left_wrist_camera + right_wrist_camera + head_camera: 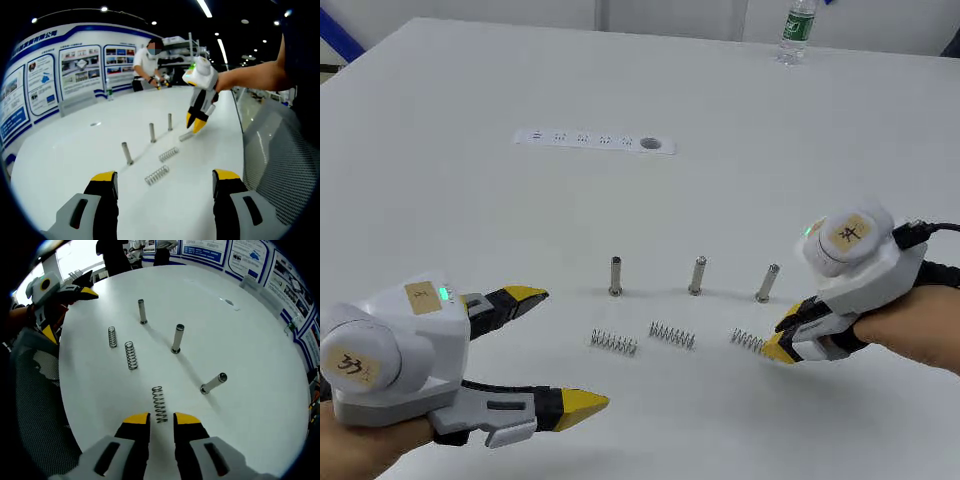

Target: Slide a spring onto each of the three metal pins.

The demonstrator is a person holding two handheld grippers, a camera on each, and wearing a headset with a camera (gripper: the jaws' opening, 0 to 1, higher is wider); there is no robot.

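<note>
Head view puts your left gripper [558,348] low at the near left of the white bench [440,200]. Its yellow-tipped fingers [525,293] are spread wide with nothing between them. Your right gripper [781,346] is down at the bench surface on the right, with its tips at the end of the right spring [747,340].

In the right gripper view those fingers [137,419] leave only a narrow gap. The near end of that spring lies at the mouth of the gap, and you cannot tell whether either tip touches it.

The left pin [615,276], middle pin [697,275] and right pin [767,283] stand in a row across the bench, all bare. The left spring [613,342] and middle spring [672,335] lie flat just in front of their pins, apart from each other.

A tan sticker [848,232] on your right gripper carries a handwritten mark that cannot be read.

Farther back lie a white power strip [595,141] and a bottle [798,30] whose green label is too small to read.

Wall panels [80,62] in the left gripper view have blue headings, with print too fine to make out.
</note>
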